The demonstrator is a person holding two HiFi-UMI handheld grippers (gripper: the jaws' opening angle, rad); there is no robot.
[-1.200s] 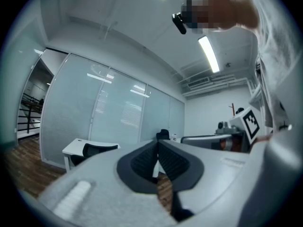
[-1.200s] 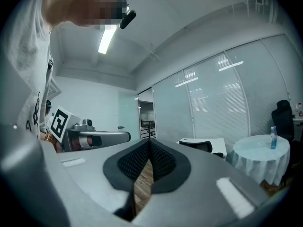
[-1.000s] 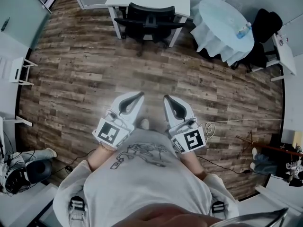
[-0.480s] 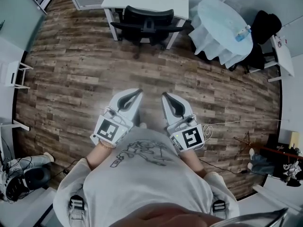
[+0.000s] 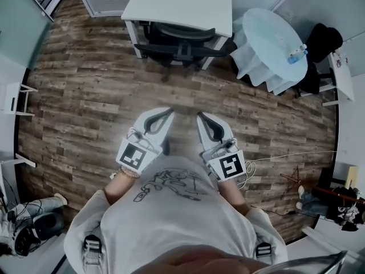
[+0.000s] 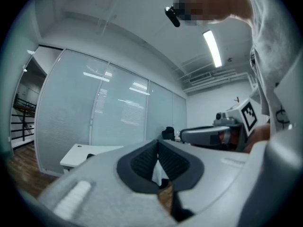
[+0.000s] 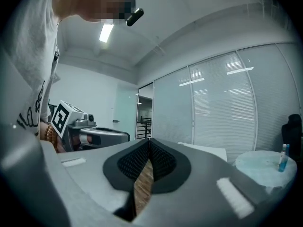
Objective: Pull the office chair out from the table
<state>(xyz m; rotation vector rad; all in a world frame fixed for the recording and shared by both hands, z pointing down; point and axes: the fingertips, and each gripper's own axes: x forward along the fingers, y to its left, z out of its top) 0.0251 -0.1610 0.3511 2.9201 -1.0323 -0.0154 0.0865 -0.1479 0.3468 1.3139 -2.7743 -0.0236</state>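
Observation:
A black office chair (image 5: 181,42) is tucked under a white table (image 5: 179,4) at the top of the head view. Only its backrest and armrests show past the table edge. My left gripper (image 5: 167,113) and right gripper (image 5: 202,117) are side by side in front of my chest, some way short of the chair, over the wooden floor. Both are shut with nothing between their pads. In the left gripper view the left gripper (image 6: 158,145) points level at the white table (image 6: 83,154). The right gripper (image 7: 148,145) is likewise shut in its own view.
A round table (image 5: 272,41) with a pale cloth and a bottle (image 5: 296,53) stands right of the white table, with a dark chair (image 5: 319,44) behind it. A white cable (image 5: 285,155) lies on the floor at right. Small white stands sit at the left wall (image 5: 14,96).
The table and chair have drawn nearer and shifted up in the head view as I walked toward them. Both grippers stayed shut, held in front of me.

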